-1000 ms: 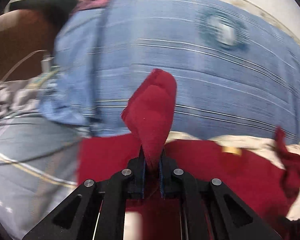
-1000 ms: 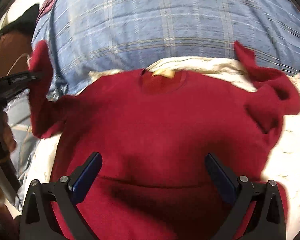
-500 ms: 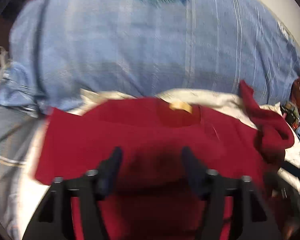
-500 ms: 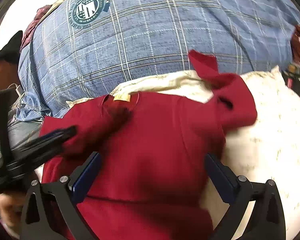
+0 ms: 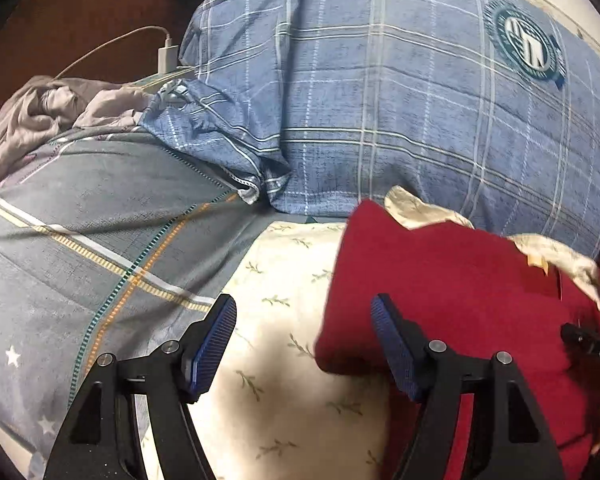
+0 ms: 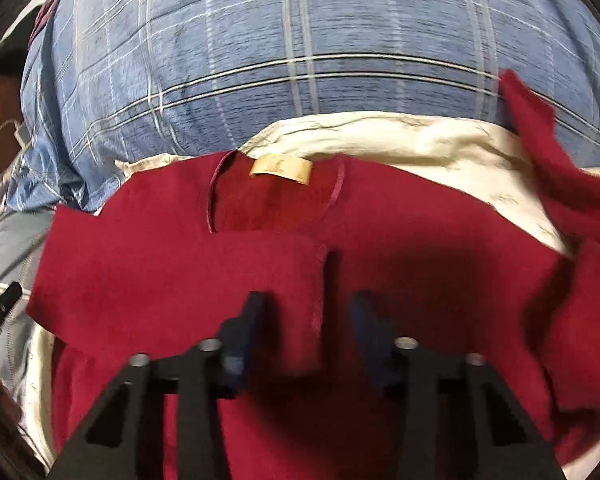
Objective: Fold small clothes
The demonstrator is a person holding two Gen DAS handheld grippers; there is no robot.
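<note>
A small red long-sleeved shirt lies flat on a cream leaf-print cloth, with its tan neck label facing up. One sleeve is folded across the chest. The other sleeve lies crumpled at the far right. My right gripper hovers over the folded sleeve's cuff end. Its jaws are closing, the cuff edge lies between them, and a gap still shows. My left gripper is open and holds nothing. It is over the cream cloth at the shirt's left edge.
A big blue plaid pillow rises right behind the shirt. A grey striped bedcover spreads to the left. A crumpled grey garment and a white charger with its cable lie at the far left.
My left gripper let go of the red sleeve, which now lies folded over the chest, and moved left off the shirt. My right gripper's jaws narrowed from wide open and shifted over the shirt's middle.
</note>
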